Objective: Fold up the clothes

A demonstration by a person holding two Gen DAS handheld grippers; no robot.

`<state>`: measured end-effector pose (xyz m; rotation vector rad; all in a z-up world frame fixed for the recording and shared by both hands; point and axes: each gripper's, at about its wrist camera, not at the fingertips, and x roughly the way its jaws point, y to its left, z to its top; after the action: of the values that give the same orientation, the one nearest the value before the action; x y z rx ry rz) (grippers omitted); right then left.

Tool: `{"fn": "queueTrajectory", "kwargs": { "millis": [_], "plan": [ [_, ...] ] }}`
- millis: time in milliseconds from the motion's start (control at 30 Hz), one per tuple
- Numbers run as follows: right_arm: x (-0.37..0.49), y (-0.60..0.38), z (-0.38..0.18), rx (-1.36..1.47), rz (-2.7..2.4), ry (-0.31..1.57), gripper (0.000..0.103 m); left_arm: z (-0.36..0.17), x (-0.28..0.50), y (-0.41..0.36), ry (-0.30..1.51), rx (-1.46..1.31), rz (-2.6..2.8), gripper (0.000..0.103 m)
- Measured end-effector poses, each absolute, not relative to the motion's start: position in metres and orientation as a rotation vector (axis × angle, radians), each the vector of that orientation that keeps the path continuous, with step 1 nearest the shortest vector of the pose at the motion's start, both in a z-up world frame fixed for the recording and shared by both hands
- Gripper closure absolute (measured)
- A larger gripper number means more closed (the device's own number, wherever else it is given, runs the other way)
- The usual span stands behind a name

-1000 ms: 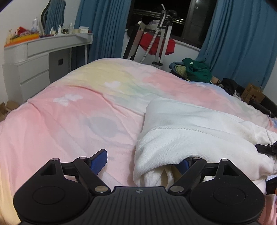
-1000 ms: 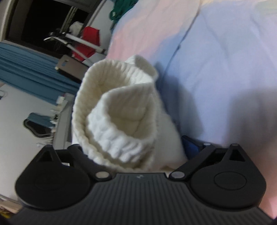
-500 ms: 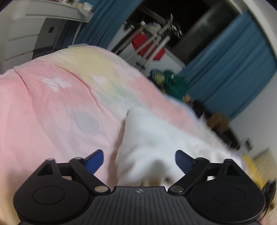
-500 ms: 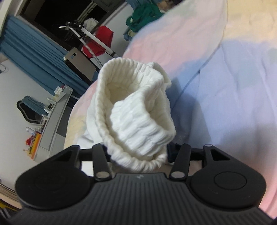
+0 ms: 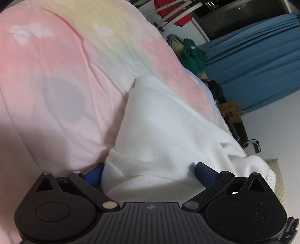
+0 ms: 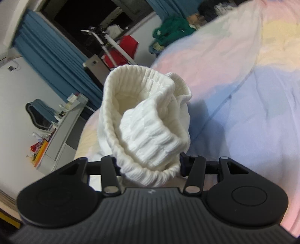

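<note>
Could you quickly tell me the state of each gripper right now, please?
Left gripper: jaws opening, white garment between them.
Right gripper: closed on ribbed white cuff.

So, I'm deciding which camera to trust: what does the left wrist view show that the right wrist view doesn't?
Left only: the open left tongs, still widening, around the white garment's body; a cardboard box.
Right only: the right tongs clamped on its ribbed cuff; a white dresser.
Both: the pastel bedspread, blue curtains, green clothes.

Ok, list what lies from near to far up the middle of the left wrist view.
Left tool, its jaws opening around the white garment → pastel bedcover → green clothes pile → red cloth on the rack.
</note>
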<state>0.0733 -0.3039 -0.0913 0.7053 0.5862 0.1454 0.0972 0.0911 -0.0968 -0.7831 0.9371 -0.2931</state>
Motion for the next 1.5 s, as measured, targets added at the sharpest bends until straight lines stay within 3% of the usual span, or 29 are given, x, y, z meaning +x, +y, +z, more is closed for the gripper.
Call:
{"fn": "queueTrajectory", "kwargs": {
  "millis": [133,300,500,767,933,1267,1500],
  "plan": [
    [0.076,-0.303,-0.092,0.704,0.153,0.575,0.052,-0.102,0.099,0.092,0.938,-0.795,-0.308,0.002],
    [0.091,-0.315,-0.122,0.791,0.070,0.701,0.049,-0.107,0.101,0.081,0.961,-0.769,-0.362,0.003],
    [0.090,-0.316,-0.132,0.839,0.047,0.728,0.047,-0.107,0.098,0.078,0.955,-0.762,-0.362,0.010],
    [0.079,-0.299,-0.087,0.733,0.059,0.628,0.058,-0.082,0.092,0.074,0.933,-0.777,-0.340,0.035],
    [0.064,-0.311,-0.038,0.693,0.075,0.504,0.059,-0.050,0.098,0.053,0.920,-0.831,-0.414,0.037],
    [0.044,-0.445,0.010,0.781,-0.071,0.254,0.059,0.030,0.188,-0.130,0.866,-0.703,-0.613,0.037],
    [0.051,-0.560,-0.008,0.805,-0.254,0.204,0.059,0.032,0.262,-0.300,0.887,-0.591,-0.716,0.037]
  ]
}}
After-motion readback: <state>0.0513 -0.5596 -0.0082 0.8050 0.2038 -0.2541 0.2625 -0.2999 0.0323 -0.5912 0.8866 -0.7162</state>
